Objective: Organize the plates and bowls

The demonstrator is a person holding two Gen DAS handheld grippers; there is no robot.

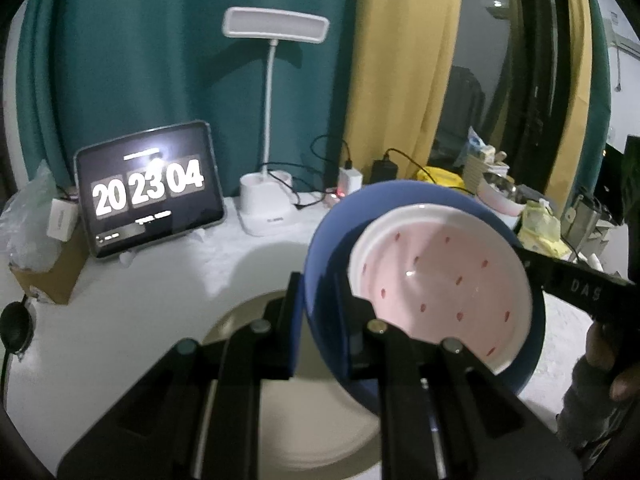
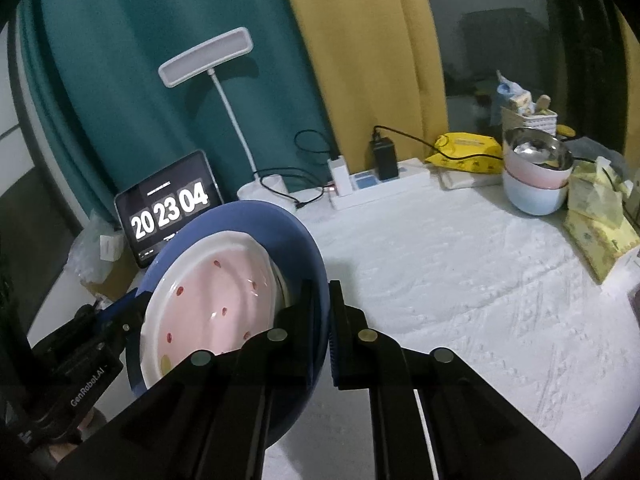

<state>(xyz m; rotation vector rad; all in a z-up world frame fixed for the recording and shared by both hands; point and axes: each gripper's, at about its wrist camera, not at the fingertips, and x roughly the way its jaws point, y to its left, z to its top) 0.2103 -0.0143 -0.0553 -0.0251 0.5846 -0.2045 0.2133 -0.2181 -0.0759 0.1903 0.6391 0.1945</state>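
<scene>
A blue bowl (image 1: 328, 232) with a pink, red-spotted plate (image 1: 440, 280) lying inside it hangs tilted above the white-clothed table. My left gripper (image 1: 320, 314) is shut on the bowl's left rim. My right gripper (image 2: 322, 316) is shut on the opposite rim of the same blue bowl (image 2: 248, 216), with the pink plate (image 2: 216, 292) beside its fingers. Each view also catches the other tool: the right gripper (image 1: 576, 286) at the bowl's far edge and the left gripper (image 2: 120, 322) at lower left. A cream plate (image 1: 304, 432) rests on the table under the bowl.
A steel bowl on a pink and a pale blue bowl forms a stack (image 2: 536, 184) at the back right. A clock tablet (image 1: 150, 190), a desk lamp (image 1: 268, 200), a power strip (image 2: 380, 184) with cables and yellow packets (image 2: 596, 232) line the table's back and right edge.
</scene>
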